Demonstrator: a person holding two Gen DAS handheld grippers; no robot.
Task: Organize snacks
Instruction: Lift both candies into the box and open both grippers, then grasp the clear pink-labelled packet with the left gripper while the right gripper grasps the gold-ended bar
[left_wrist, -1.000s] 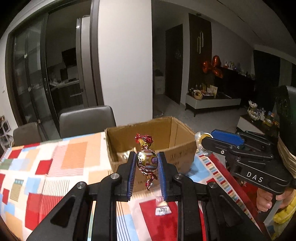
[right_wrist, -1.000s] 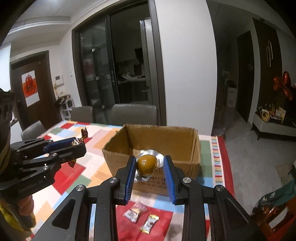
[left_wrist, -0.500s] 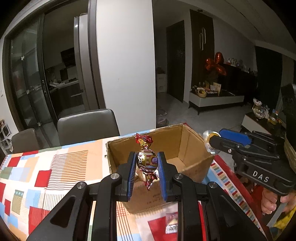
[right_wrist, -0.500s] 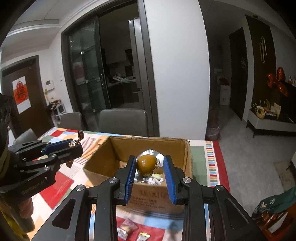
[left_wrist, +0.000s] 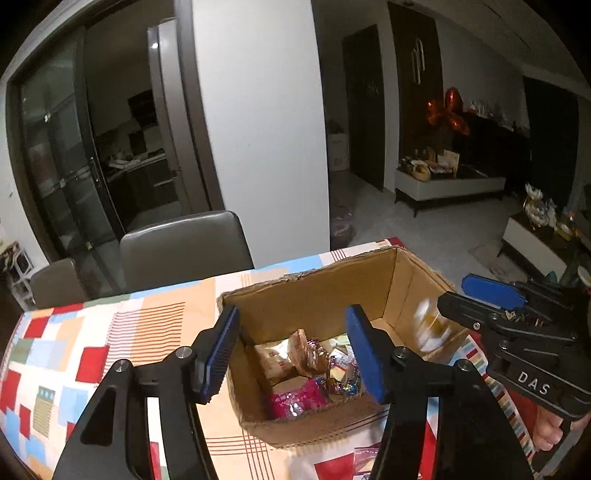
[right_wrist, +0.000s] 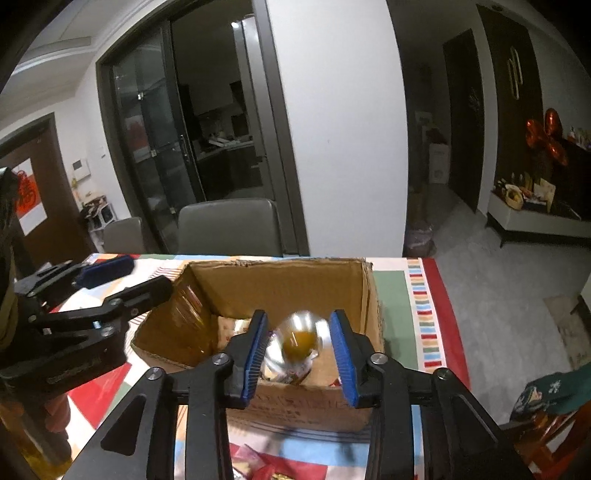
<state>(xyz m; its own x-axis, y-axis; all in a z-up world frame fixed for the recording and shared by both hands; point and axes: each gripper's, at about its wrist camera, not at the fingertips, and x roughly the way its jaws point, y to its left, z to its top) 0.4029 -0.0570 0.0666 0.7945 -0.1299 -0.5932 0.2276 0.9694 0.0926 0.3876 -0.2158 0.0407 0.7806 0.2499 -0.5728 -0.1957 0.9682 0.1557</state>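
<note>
An open cardboard box (left_wrist: 321, 291) stands on the patchwork tablecloth and holds several wrapped snacks (left_wrist: 295, 398). My left gripper (left_wrist: 291, 354) is open and empty over the box's near left part. My right gripper (right_wrist: 299, 347) is open over the same box (right_wrist: 280, 280). A silver-wrapped amber sweet (right_wrist: 301, 339), blurred, drops between its fingers; it also shows in the left wrist view (left_wrist: 428, 328). The right gripper shows at the right in the left wrist view (left_wrist: 491, 299). The left gripper shows at the left in the right wrist view (right_wrist: 122, 277).
The patchwork tablecloth (left_wrist: 92, 354) covers the table. More wrapped snacks (right_wrist: 258, 465) lie on it in front of the box. Two grey chairs (left_wrist: 184, 243) stand at the far side. The table's right edge (right_wrist: 447, 302) drops to the floor.
Both grippers moved forward over the box and opened. The red-gold sweet left the left gripper. The amber sweet left the right gripper and is falling.
</note>
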